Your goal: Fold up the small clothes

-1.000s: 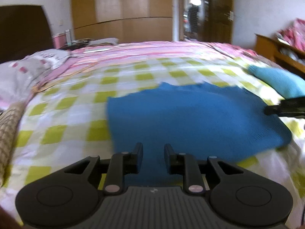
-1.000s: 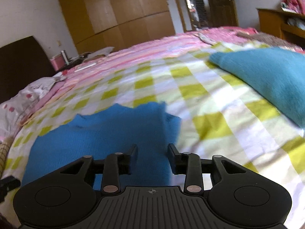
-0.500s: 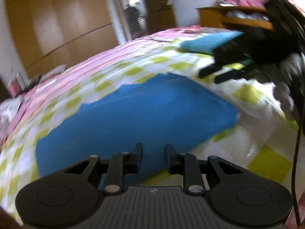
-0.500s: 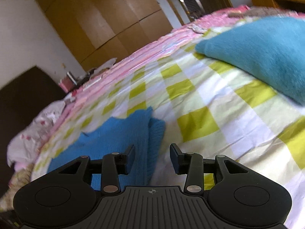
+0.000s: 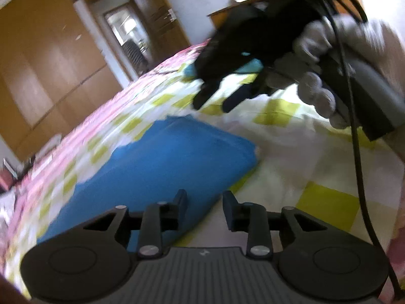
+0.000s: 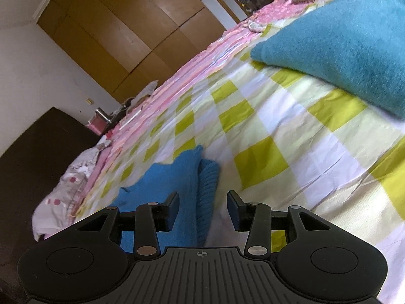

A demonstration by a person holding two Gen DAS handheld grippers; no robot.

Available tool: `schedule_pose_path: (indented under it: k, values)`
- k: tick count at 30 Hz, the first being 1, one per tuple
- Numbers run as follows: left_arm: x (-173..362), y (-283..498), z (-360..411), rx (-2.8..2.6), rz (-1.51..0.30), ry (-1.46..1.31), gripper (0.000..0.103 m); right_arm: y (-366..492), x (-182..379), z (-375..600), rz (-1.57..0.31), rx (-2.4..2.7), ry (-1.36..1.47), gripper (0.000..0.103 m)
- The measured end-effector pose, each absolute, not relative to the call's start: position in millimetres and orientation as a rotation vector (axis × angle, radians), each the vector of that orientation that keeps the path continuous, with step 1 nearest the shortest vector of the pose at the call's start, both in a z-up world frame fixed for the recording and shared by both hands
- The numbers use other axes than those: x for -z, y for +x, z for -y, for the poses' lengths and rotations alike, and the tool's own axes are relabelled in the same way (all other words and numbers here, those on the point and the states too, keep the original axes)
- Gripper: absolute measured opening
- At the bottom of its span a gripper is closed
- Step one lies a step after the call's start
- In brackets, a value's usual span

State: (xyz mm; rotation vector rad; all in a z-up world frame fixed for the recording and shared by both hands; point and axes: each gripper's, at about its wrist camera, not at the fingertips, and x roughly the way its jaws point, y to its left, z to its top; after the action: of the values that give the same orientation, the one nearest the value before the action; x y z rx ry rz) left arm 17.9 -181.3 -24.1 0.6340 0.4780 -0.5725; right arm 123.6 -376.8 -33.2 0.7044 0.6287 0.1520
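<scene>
Checked bedspread under both hand-held grippers; left and right have just been opening, empty, above blue knit. Advisable: pinch its near edge squarely.

The blue garment is ribbed knit. The checked bedsheet is smooth cotton-like cloth. The wardrobe is satin wood.

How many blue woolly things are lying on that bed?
2: a bright blue knitted garment lying just ahead of both claws, and a teal fuzzy one farther up the checked bedspread. More may lie out of view.
</scene>
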Motion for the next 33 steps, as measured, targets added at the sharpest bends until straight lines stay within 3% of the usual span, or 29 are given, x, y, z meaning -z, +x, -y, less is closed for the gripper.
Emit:
schedule_pose_path:
  k: [10,14,16,33]
  values:
    - [31.7,47.7,227.6,0.508,-0.449,0.668,0.04,122.0,33.2,383.8,-0.63,-0.156,0.724,0.043]
    - [20.5,62.8,213.0,0.523,-0.508,0.546,0.023,121.6,32.9,386.0,-0.628,-0.165,0.727,0.044]
    - [13.4,65.3,203.9,0.523,-0.525,0.497,0.019,120.8,32.4,389.0,-0.624,-0.164,0.736,0.046]
    - [-2.0,70.8,188.8,0.589,-0.559,0.297,0.017,184.3,67.8,371.5,-0.745,-0.259,0.934,0.048]
